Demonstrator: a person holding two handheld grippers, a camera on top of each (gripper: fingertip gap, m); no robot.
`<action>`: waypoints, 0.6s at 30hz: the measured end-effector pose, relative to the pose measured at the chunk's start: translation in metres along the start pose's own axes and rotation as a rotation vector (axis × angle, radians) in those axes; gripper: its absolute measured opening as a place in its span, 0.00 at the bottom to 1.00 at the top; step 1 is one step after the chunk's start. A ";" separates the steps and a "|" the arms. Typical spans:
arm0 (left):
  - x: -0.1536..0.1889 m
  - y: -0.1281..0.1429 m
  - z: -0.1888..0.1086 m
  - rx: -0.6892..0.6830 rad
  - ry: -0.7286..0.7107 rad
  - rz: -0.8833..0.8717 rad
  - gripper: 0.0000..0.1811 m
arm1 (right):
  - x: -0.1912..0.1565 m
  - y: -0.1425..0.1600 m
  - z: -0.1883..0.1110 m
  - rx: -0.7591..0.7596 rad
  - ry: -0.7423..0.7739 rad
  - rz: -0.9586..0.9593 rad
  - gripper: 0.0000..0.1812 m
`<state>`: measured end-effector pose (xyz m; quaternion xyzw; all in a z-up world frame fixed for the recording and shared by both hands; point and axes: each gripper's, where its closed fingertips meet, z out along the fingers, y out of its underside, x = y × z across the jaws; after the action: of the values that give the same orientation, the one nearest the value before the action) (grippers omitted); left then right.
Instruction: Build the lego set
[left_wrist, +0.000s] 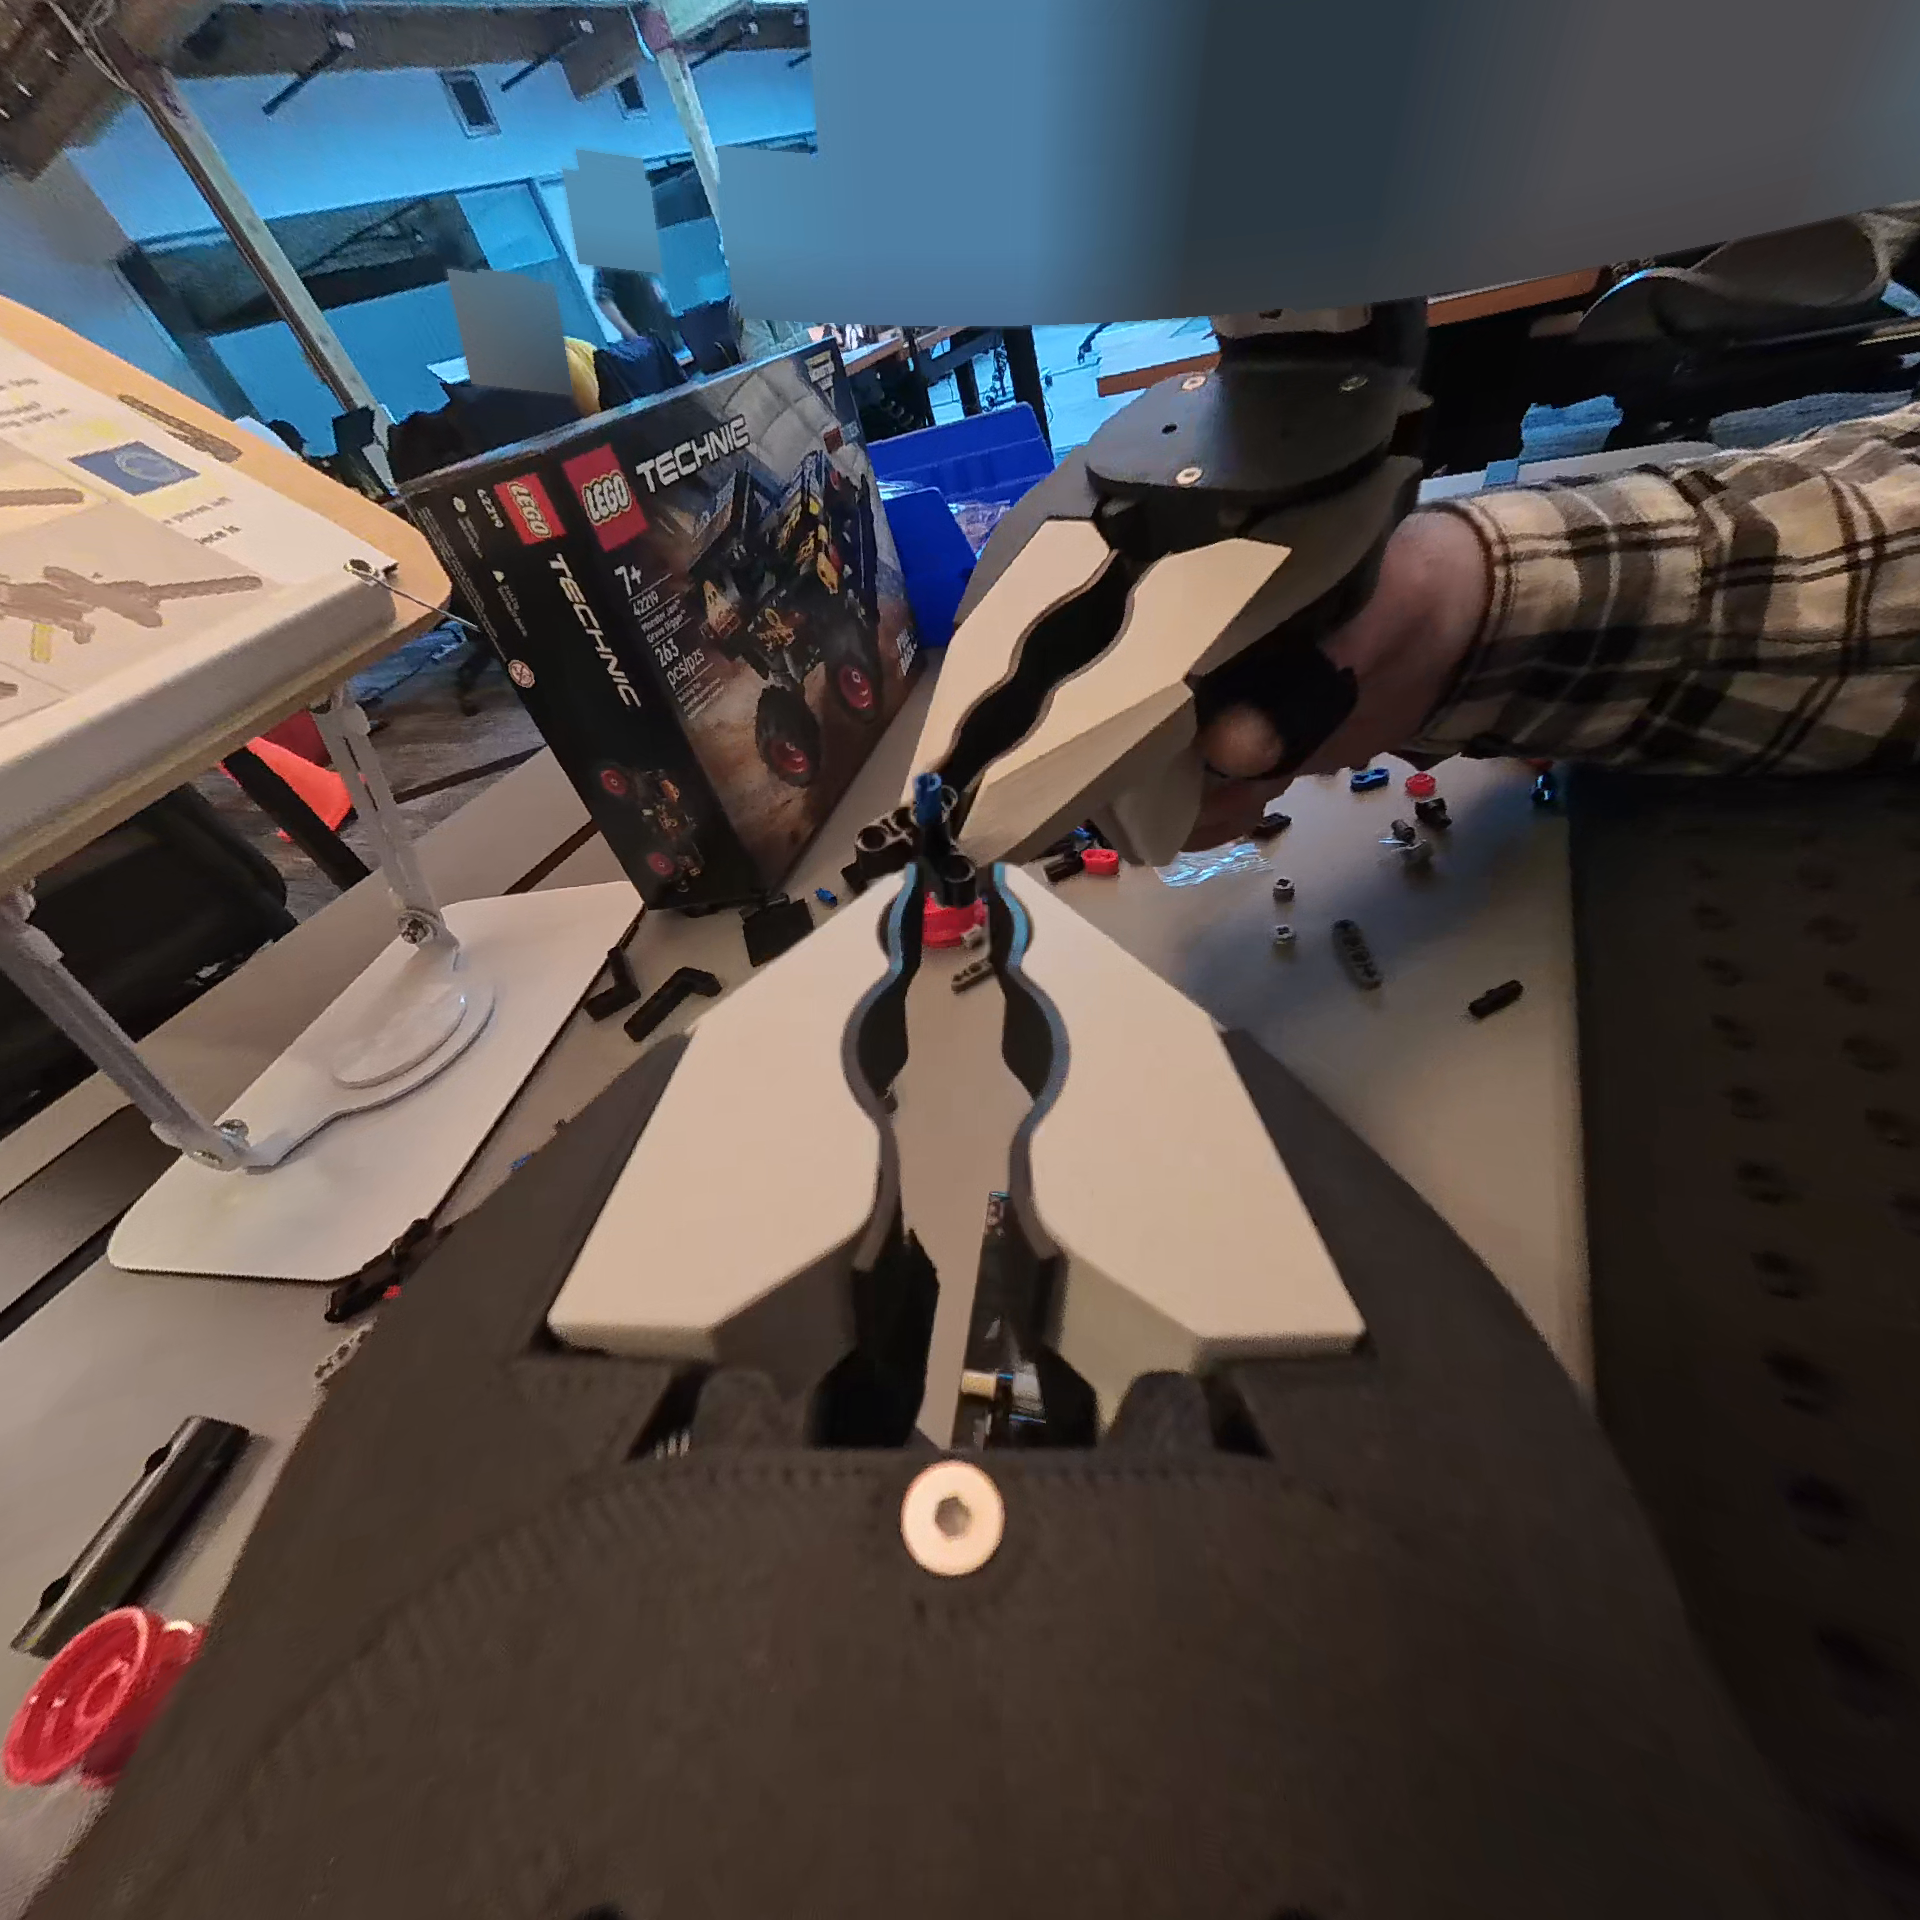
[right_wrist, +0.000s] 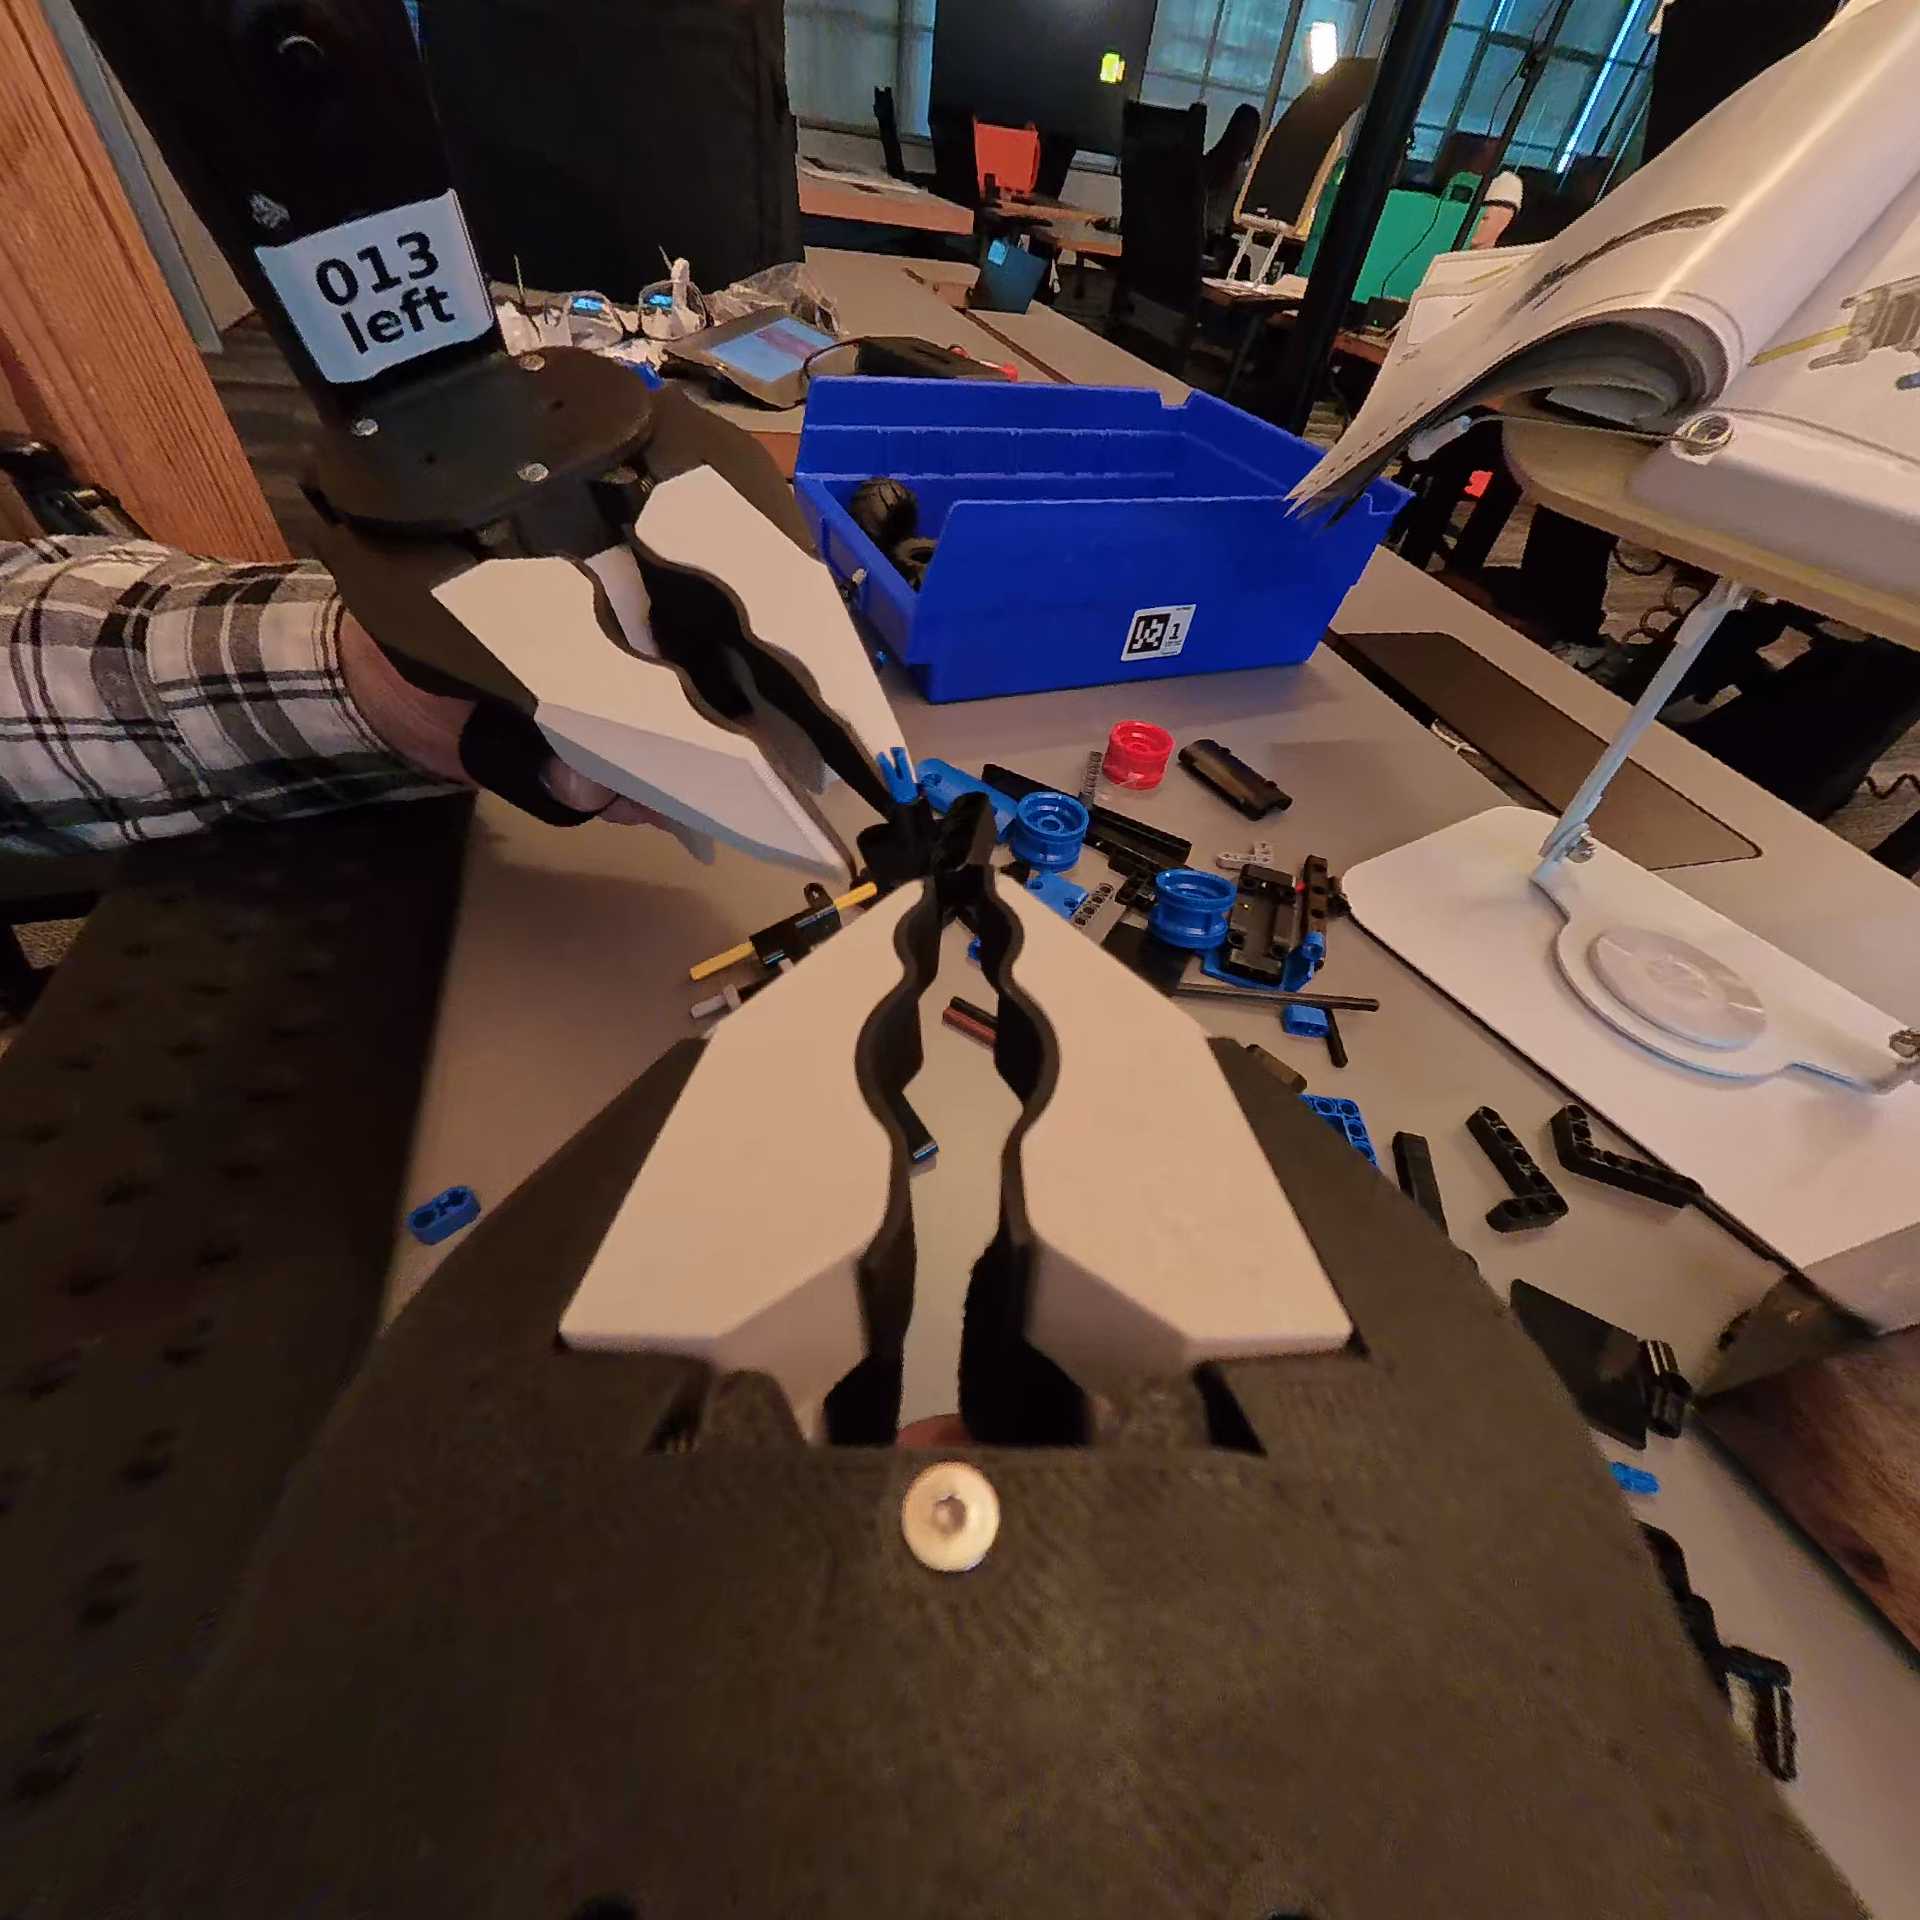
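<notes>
Left gripper (left_wrist: 951, 894) jaws pinch a small red-and-black assembly (left_wrist: 948, 902); right gripper (right_wrist: 951, 868) jaws pinch a black connector (right_wrist: 961, 831), apparently being joined; next, line up and press

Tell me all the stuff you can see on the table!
box: one, black with a truck picture, back of table.
bin: one, blue, behind the loose parts, black tyres inside.
booklet: one, white, open on a stand.
stand: one, white, flat base on the table's edge.
blue wheels: two, among the parts.
red wheel: one, near the bin.
loose pieces: many, black, blue and grey, scattered on the table.
small assembly: one, black, red and blue, pinched between both tools.
left tool: one, white fingers, shut on the assembly.
right tool: one, white fingers, shut on the assembly.
sleeve: plaid, behind the right tool.
</notes>
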<state>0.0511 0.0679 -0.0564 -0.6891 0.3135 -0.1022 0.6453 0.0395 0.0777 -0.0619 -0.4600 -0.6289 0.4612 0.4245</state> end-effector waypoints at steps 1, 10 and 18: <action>0.001 0.001 0.000 -0.004 0.004 -0.004 0.06 | 0.001 0.001 0.000 -0.006 0.002 -0.002 0.03; -0.014 -0.003 -0.011 -0.004 -0.059 -0.008 0.12 | 0.005 0.027 -0.004 -0.153 -0.012 -0.035 0.03; -0.021 -0.006 -0.018 0.003 -0.094 -0.022 0.13 | -0.012 0.100 -0.015 -0.519 -0.148 -0.101 0.03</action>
<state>0.0263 0.0643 -0.0428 -0.6956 0.2750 -0.0772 0.6592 0.0754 0.0840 -0.1566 -0.4864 -0.7775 0.2955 0.2678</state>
